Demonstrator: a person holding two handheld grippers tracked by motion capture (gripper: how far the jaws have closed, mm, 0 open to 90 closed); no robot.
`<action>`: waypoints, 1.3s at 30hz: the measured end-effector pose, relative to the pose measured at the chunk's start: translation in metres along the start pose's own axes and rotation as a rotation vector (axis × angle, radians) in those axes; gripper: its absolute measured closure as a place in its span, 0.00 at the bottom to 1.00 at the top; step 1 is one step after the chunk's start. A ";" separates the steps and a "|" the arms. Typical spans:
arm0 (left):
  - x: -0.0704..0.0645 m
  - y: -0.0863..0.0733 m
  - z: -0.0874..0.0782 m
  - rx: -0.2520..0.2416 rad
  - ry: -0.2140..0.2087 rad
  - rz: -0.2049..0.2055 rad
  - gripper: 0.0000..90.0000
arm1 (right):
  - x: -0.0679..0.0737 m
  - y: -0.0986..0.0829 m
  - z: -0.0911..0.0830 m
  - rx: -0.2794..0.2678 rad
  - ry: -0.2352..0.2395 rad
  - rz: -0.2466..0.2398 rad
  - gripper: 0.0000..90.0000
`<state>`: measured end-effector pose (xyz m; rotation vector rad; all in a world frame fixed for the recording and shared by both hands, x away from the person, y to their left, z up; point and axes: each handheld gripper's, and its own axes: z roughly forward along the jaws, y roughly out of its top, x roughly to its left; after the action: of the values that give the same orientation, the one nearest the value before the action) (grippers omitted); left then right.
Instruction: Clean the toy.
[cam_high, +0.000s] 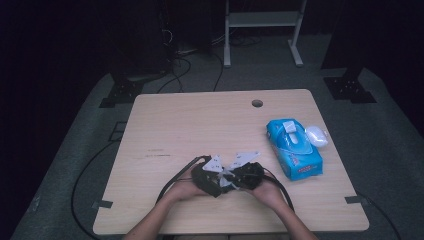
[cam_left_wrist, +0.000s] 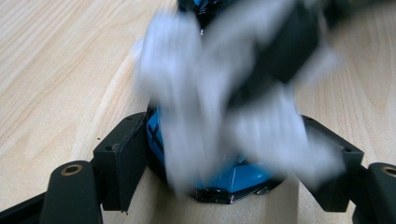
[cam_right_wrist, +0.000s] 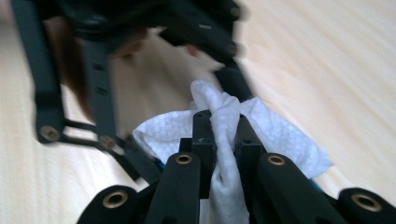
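Both grippers meet near the front middle of the wooden table (cam_high: 200, 120). In the left gripper view, my left gripper (cam_left_wrist: 226, 144) has its jaws spread wide around a small blue object with a dark edge (cam_left_wrist: 238, 179), and the left pad rests against it. A blurred white wipe (cam_left_wrist: 187, 93) and the blurred right gripper (cam_left_wrist: 280, 60) cover its top. My right gripper (cam_right_wrist: 223, 126) is shut on the bunched white wipe (cam_right_wrist: 275, 135), with the left gripper's black links (cam_right_wrist: 93, 70) just beyond. From above, the left gripper (cam_high: 215, 176) and right gripper (cam_high: 240, 175) touch tip to tip.
A blue pack of wipes (cam_high: 295, 149) lies on the right side of the table, with a white rounded object (cam_high: 316, 135) beside it. A cable hole (cam_high: 257, 103) sits near the far edge. Black cables (cam_high: 175, 175) trail off the front. A white frame (cam_high: 262, 20) stands on the floor behind.
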<state>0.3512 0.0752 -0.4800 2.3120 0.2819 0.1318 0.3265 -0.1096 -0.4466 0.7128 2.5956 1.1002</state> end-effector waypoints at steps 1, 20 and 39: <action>0.000 0.000 0.000 -0.002 0.001 0.001 0.27 | -0.004 -0.002 -0.005 -0.001 -0.012 0.010 0.92; 0.000 0.001 0.001 -0.001 -0.002 0.002 0.27 | 0.001 -0.005 -0.011 0.017 -0.035 -0.020 0.92; -0.001 0.002 0.002 -0.001 0.002 0.001 0.27 | -0.009 -0.009 -0.014 -0.011 0.016 0.034 0.92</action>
<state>0.3507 0.0727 -0.4801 2.3110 0.2815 0.1344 0.3254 -0.1283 -0.4431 0.7516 2.5977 1.1344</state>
